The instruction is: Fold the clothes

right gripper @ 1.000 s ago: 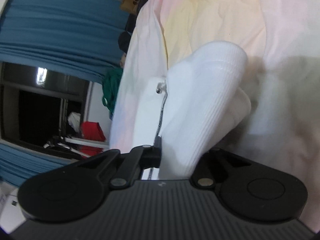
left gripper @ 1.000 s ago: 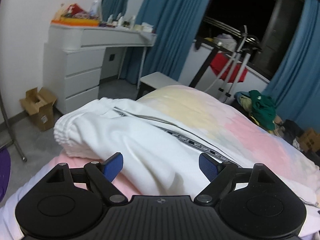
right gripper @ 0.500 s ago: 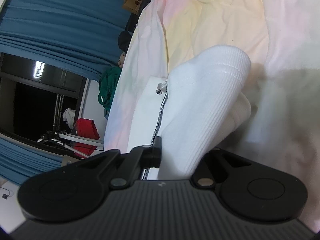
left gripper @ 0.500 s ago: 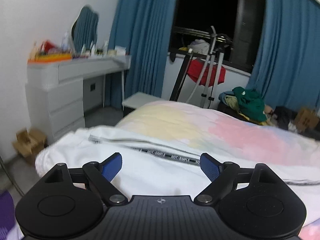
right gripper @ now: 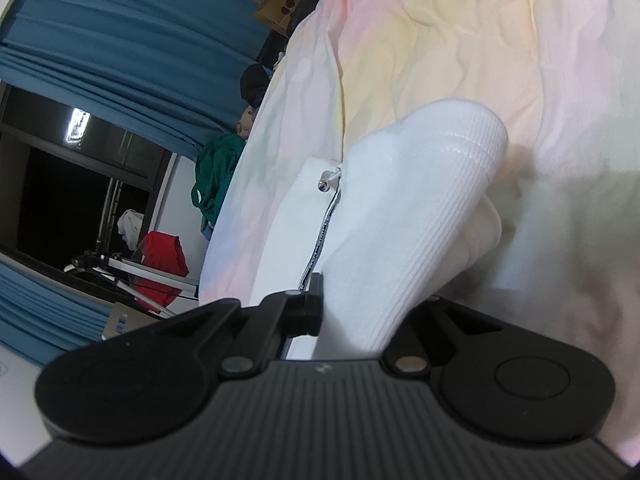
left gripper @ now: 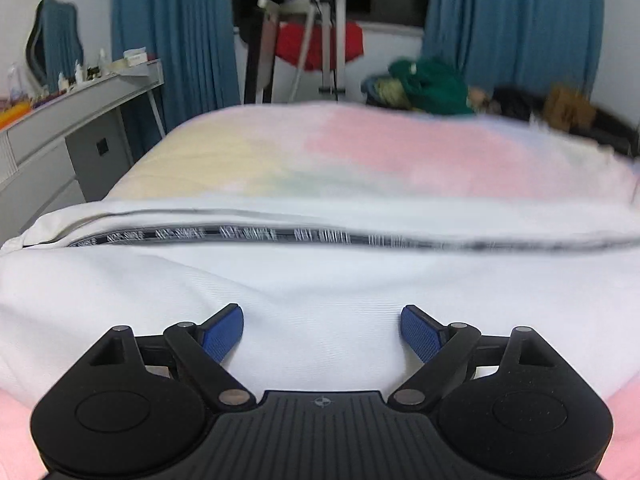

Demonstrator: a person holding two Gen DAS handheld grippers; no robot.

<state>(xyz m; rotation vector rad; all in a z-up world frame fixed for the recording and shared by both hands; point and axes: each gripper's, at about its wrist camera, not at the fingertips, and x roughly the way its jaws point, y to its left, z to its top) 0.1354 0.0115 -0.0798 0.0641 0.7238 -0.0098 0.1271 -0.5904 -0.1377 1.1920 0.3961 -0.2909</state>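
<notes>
**White jacket on the bed, one cuff pinched**

Your left gripper (left gripper: 322,330) has its blue fingers (left gripper: 222,332) wide apart, with the white jacket (left gripper: 280,280) right in front of them. The jacket lies flat on the pastel bed (left gripper: 400,148). A black strip with blurry letters (left gripper: 248,235) runs across it. Your right gripper (right gripper: 356,304) is pinched tight on the ribbed cuff (right gripper: 432,200). Only that view shows the small metal zipper pull (right gripper: 325,182). Only the left view shows the gray dresser (left gripper: 60,120) and blue curtains (left gripper: 172,32) far back.
</notes>
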